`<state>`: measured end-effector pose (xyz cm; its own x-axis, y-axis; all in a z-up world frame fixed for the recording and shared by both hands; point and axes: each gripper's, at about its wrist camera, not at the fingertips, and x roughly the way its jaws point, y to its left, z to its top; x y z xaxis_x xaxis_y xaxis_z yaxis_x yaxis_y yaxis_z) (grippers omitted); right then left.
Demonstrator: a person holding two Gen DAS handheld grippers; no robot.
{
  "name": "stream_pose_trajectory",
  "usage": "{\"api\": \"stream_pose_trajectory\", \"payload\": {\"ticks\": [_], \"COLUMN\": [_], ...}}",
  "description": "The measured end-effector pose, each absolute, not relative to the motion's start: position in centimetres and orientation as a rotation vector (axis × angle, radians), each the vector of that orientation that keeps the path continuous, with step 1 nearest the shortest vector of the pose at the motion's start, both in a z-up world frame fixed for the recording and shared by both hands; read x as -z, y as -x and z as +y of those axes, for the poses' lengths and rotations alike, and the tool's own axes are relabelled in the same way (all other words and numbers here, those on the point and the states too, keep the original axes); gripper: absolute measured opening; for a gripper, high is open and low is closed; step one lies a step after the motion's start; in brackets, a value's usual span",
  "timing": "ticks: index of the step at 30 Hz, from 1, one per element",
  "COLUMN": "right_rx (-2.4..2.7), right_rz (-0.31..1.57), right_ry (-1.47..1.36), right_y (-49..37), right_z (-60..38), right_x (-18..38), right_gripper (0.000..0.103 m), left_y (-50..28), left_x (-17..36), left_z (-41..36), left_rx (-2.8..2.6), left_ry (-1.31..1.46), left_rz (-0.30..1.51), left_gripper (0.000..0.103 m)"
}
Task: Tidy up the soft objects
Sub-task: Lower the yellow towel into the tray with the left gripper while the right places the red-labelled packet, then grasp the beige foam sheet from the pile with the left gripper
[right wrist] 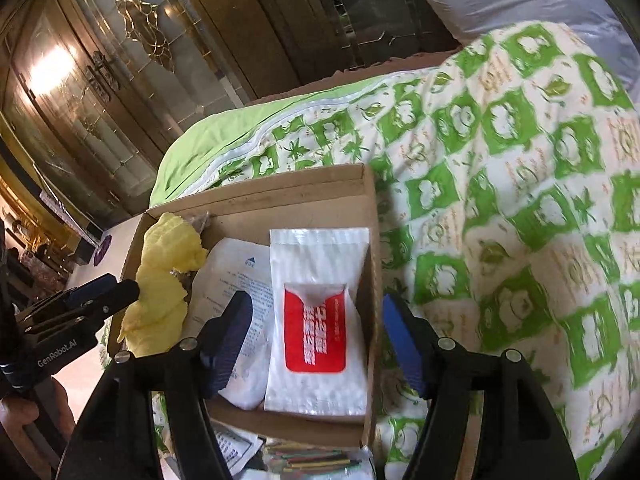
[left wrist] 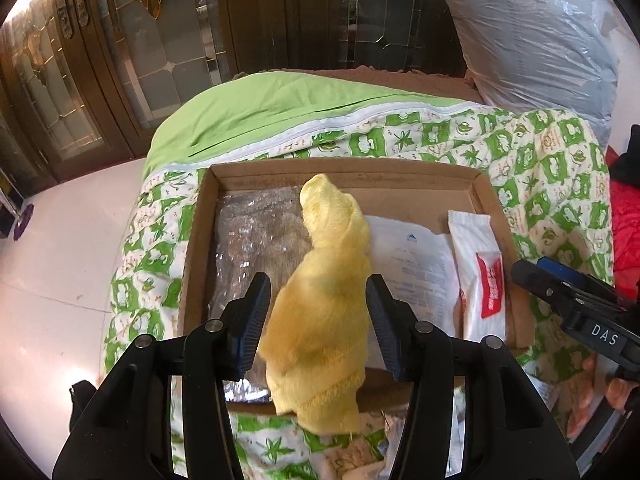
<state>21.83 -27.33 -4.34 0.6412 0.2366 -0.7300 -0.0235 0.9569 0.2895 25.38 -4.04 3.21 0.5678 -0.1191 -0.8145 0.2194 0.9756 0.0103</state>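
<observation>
A yellow towel [left wrist: 324, 308] lies rolled up in a shallow cardboard box [left wrist: 200, 216], its near end hanging over the front wall. My left gripper [left wrist: 318, 320] is open, its pads on either side of the towel without pressing it. In the box also lie a silvery plastic bag [left wrist: 248, 248], a white packet with printed text [left wrist: 416, 264] and a white pack with a red label [left wrist: 484, 276]. My right gripper [right wrist: 316, 340] is open above the red-label pack [right wrist: 320, 320], which sits against the box's right wall [right wrist: 374, 280]. The towel [right wrist: 164, 280] shows at the left.
The box rests on a green and white patterned quilt [right wrist: 520, 184] on a bed. A large clear plastic bag [left wrist: 532, 36] stands behind it. Wood and glass doors [left wrist: 100, 60] line the back. White floor [left wrist: 60, 248] lies left. Coloured sticks [right wrist: 308, 460] lie before the box.
</observation>
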Motion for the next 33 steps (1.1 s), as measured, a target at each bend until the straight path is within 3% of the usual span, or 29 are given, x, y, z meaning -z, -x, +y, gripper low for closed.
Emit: {"api": "stream_pose_trajectory", "payload": {"ticks": [3, 14, 23, 25, 26, 27, 33], "right_rx": [-0.133, -0.140, -0.126, -0.131, -0.133, -0.137, -0.157], "right_rz": [0.856, 0.854, 0.863, 0.865, 0.867, 0.874, 0.914], "right_ry": [-0.260, -0.229, -0.175, -0.167, -0.166, -0.165, -0.164], "right_y": [-20.6, -16.5, -14.1, -13.6, -13.5, -13.2, -11.9], "right_z": [-27.5, -26.6, -25.9, -25.5, -25.5, -25.4, -25.3], "right_x": [4.3, 4.9, 5.6, 5.8, 5.8, 5.9, 6.4], "right_gripper": [0.080, 0.080, 0.080, 0.080, 0.080, 0.080, 0.080], "left_y": [-23.7, -16.1, -12.9, -12.7, -12.6, -12.4, -11.4], "left_x": [-3.4, -1.8, 2.8, 2.2, 2.0, 2.0, 2.1], "left_z": [-4.1, -2.1, 1.7, 1.6, 1.3, 0.9, -2.3], "left_rx": [0.203, 0.174, 0.149, 0.169, 0.192, 0.213, 0.373], "left_ry": [-0.123, -0.135, 0.044, 0.062, 0.072, 0.075, 0.037], "left_rz": [0.938, 0.924, 1.051, 1.022, 1.010, 1.011, 1.026], "left_gripper": [0.050, 0.050, 0.050, 0.055, 0.067, 0.071, 0.071]}}
